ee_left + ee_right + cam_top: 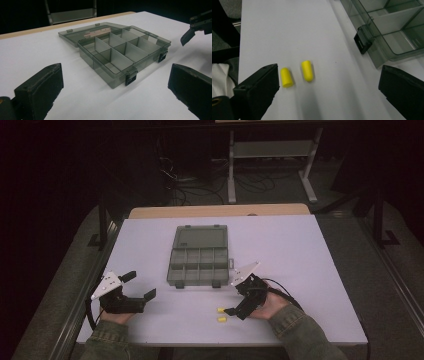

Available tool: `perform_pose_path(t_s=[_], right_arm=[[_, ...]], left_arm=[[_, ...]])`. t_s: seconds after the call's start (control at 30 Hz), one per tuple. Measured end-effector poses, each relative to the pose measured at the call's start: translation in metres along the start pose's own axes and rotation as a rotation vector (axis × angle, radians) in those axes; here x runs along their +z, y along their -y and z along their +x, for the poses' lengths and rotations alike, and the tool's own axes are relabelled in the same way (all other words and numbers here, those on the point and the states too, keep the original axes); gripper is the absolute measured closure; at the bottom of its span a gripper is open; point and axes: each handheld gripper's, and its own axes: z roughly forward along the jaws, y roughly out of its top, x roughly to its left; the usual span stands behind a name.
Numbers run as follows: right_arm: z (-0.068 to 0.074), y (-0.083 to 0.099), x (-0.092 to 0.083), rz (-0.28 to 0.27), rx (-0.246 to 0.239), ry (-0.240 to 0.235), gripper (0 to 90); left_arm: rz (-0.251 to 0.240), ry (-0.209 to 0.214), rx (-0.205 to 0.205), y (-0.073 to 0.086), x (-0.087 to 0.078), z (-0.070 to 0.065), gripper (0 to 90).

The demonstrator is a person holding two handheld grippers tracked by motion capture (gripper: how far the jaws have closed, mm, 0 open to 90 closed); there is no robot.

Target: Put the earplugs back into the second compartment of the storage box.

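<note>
Both hand-held grippers, left gripper (138, 286) and right gripper (231, 310), hover jaws apart, apparently low.

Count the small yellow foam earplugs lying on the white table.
2. One small yellow foam earplug lies beside the right gripper's jaw; the other lies between the open jaws.

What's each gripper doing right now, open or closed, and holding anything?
Left gripper: open, holding nothing, aimed at the compartment box.
Right gripper: open, holding nothing, jaws spread over the two yellow earplugs on the table.
</note>
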Motion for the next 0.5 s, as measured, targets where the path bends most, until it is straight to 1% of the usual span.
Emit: perform_pose_path(t_s=[0.03, 0.07, 0.1, 0.2, 0.3, 0.5], right_arm=[[0.001, -0.002, 0.002, 0.006, -0.007, -0.021, 7.9], [0.001, -0.002, 0.002, 0.006, -0.007, -0.021, 7.9], [0.002, -0.005, 0.005, 0.013, -0.015, -0.037, 13.8], [0.003, -0.009, 0.008, 0.029, -0.024, -0.043, 16.2], [0.004, -0.012, 0.015, 0.055, -0.032, -0.069, 26.4], [0.005, -0.016, 0.026, 0.104, -0.05, -0.073, 44.4]], left_arm=[[0.001, -0.001, 0.0, 0.0, 0.0, 0.0, 0.0], [0.001, -0.001, 0.001, 0.0, 0.0, 0.0, 0.0], [0.001, 0.0, 0.0, 0.0, 0.0, 0.0, 0.0], [0.001, -0.001, 0.001, 0.0, 0.0, 0.0, 0.0], [0.001, -0.001, 0.001, 0.0, 0.0, 0.0, 0.0], [0.0, 0.0, 0.002, 0.0, 0.0, 0.0, 0.0]])
